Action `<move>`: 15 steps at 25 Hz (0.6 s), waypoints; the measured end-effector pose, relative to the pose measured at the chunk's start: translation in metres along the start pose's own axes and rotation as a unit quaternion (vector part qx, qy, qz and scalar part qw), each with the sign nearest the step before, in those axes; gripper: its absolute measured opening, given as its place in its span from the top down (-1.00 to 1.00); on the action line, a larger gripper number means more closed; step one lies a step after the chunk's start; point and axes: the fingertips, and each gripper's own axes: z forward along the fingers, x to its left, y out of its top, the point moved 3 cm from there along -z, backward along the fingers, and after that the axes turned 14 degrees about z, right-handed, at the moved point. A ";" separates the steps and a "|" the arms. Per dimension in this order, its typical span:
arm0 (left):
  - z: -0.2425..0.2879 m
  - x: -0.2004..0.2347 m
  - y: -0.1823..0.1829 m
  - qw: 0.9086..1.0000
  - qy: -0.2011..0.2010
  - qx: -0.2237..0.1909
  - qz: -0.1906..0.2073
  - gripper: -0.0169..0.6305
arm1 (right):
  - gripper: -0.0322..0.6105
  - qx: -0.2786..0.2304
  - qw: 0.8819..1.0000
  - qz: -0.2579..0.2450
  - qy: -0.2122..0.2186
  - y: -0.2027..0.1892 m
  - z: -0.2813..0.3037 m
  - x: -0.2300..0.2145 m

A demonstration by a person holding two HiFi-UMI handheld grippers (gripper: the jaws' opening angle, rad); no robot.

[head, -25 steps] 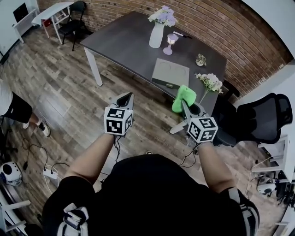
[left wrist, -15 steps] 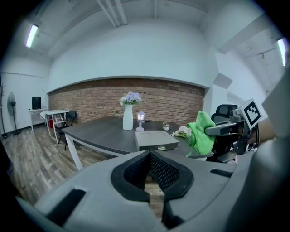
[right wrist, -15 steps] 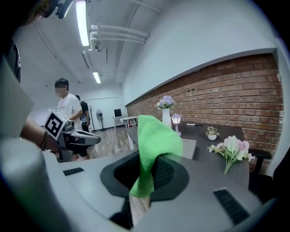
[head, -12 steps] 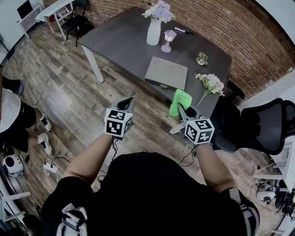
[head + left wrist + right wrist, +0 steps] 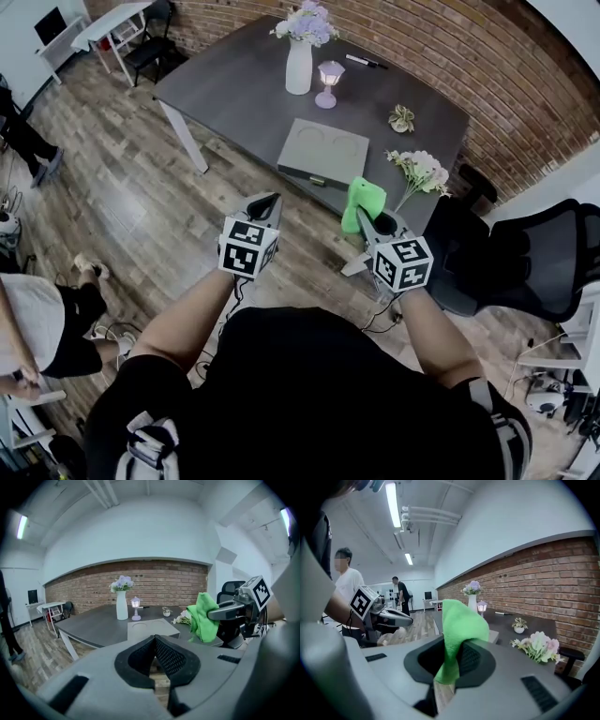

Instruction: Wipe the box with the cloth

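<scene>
A flat grey box [image 5: 322, 152] with two round dents lies near the front edge of the dark table [image 5: 244, 84]; the left gripper view shows the box [image 5: 151, 628] beyond the jaws. My right gripper [image 5: 367, 215] is shut on a bright green cloth [image 5: 362, 202], held in the air just short of the table edge, right of the box. In the right gripper view the cloth [image 5: 458, 630] stands up from the closed jaws. My left gripper [image 5: 267, 202] is shut and empty, over the floor in front of the table. Its jaws meet in the left gripper view [image 5: 154, 639].
On the table stand a white vase of flowers [image 5: 298, 58], a small lamp [image 5: 327, 82], a little plant [image 5: 403, 119], a flower bunch [image 5: 419, 170] and a pen [image 5: 363, 62]. A black office chair [image 5: 518, 264] is at the right. Someone stands at the left [image 5: 37, 323].
Both grippers and my view have drawn closer to the table, and the cloth now hangs nearer the box. The person at the left has moved lower in the view.
</scene>
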 end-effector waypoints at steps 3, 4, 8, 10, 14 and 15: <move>0.009 -0.005 0.005 1.000 -0.003 0.003 0.004 0.92 | 0.76 -0.004 1.000 0.006 -0.002 0.001 -0.002 -0.011; 0.011 -0.006 0.007 1.000 -0.005 0.003 0.006 0.92 | 0.76 -0.004 1.000 0.008 -0.002 0.001 -0.003 -0.014; 0.020 -0.012 0.014 1.000 -0.009 0.003 0.018 0.92 | 0.76 -0.010 1.000 0.015 -0.008 0.003 -0.008 -0.027; 0.022 -0.017 0.018 1.000 -0.010 0.003 0.022 0.92 | 0.76 -0.012 1.000 0.021 -0.010 0.003 -0.011 -0.033; 0.023 -0.030 0.021 1.000 -0.017 0.006 0.024 0.92 | 0.76 -0.013 0.999 0.033 -0.011 0.001 -0.015 -0.040; 0.023 -0.033 0.021 1.000 -0.019 0.007 0.022 0.92 | 0.76 -0.010 0.999 0.036 -0.010 -0.002 -0.015 -0.039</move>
